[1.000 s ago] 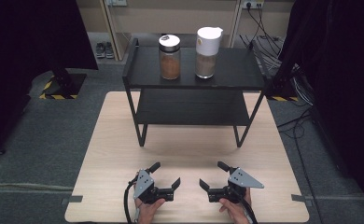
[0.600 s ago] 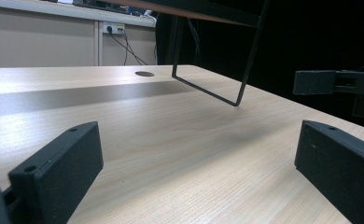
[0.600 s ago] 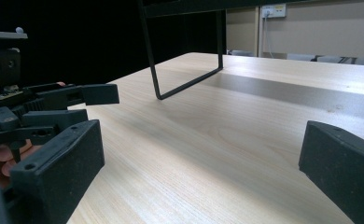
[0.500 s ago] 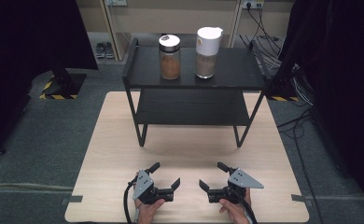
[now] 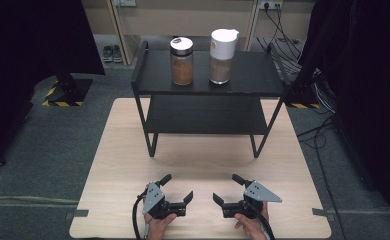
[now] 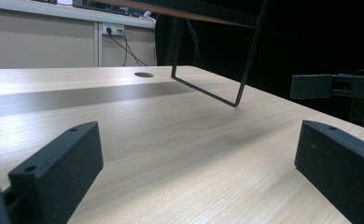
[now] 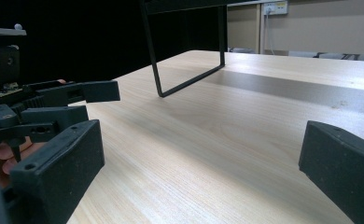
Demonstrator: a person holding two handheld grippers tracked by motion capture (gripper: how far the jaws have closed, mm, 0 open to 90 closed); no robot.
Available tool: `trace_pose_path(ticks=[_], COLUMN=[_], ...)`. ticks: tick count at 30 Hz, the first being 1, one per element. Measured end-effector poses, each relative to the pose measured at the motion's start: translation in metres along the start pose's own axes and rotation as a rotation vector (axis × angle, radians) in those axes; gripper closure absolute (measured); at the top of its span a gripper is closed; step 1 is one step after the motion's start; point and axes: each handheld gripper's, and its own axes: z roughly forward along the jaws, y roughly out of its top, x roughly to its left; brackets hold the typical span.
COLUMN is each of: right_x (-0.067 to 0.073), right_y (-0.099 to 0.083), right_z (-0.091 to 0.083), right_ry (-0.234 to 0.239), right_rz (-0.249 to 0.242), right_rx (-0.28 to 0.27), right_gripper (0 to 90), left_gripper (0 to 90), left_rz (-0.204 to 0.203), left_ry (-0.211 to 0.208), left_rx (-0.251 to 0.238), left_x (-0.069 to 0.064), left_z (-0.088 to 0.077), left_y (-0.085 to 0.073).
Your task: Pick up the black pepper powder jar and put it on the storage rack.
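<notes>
Nothing has changed in the last second: the left gripper (image 5: 176,188) and the right gripper (image 5: 225,188) rest at the same places near the front edge of the table (image 5: 118,165), facing each other, with their jaws standing wide apart and holding nothing. In the left gripper view the jaws are open over bare wood, and the same is seen in the right gripper view. This stillness means, in my judgement, that the work is not yet begun and the hands wait at a starting position.

The things nearest to a possible task are well apart from the grippers, on the top board of the black shelf (image 5: 243,85) that stands at the far half of the table. The glass jar (image 5: 181,62), with a dark lid and a brown powder filling most of it, stands upright toward the left part of that board. Just beside it, to the right, stands the white-lidded container (image 5: 222,50), taller, also upright, with brownish content in its clear lower part. They do not touch. The lower board of the shelf carries nothing
</notes>
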Motion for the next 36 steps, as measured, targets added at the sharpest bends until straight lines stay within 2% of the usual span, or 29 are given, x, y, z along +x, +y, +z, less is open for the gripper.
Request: trace_pose_path(ticks=[36], right_x=[-0.0025], right_y=[-0.0010], right_z=[-0.0027], right_ry=[-0.006], right_rz=[0.019], right_rx=[-0.008], right_gripper=[0.4], left_gripper=[0.2], left_rz=[0.002], left_ry=[-0.001], left_rx=[0.000], left_x=[0.0001], left_z=[0.0000], left_y=[0.0000])
